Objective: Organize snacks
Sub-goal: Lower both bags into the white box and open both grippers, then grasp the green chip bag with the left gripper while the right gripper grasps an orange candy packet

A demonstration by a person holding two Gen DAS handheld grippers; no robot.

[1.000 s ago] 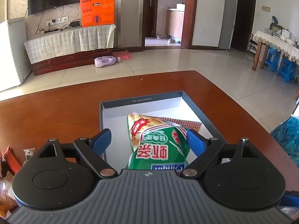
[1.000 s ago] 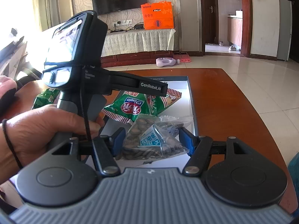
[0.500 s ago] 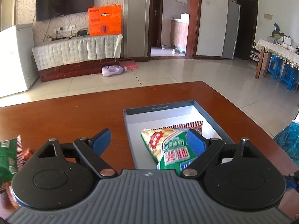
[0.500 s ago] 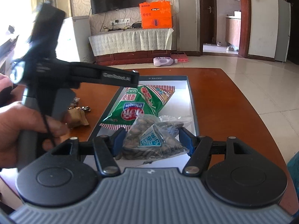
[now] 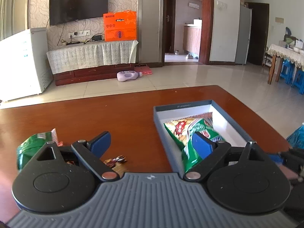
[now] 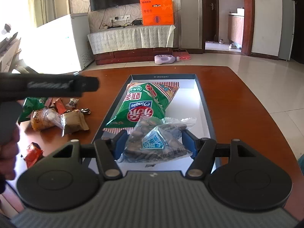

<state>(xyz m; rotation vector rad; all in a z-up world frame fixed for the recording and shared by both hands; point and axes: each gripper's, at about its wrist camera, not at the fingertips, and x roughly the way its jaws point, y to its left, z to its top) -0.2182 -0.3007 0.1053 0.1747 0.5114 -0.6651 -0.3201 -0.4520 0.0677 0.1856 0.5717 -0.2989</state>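
Observation:
A shallow grey box [image 6: 204,102] with a white floor lies on the brown table; it also shows in the left wrist view [image 5: 233,118]. A green shrimp-chip bag [image 6: 144,102] lies inside it, also in the left wrist view [image 5: 190,131]. My right gripper [image 6: 153,142] is shut on a clear bag of sunflower seeds [image 6: 153,142], held over the box's near end. My left gripper [image 5: 150,142] is open and empty, left of the box above the table. Loose snacks [image 6: 57,117] lie left of the box.
A second green bag [image 5: 32,144] and small wrapped candies [image 5: 115,160] lie under the left gripper. An orange packet [image 6: 33,153] sits near the table's front left. The table's right edge runs close beside the box.
My left gripper has swung left, away from the box and the green bag, toward the loose snacks. My right gripper still holds the seed bag over the box.

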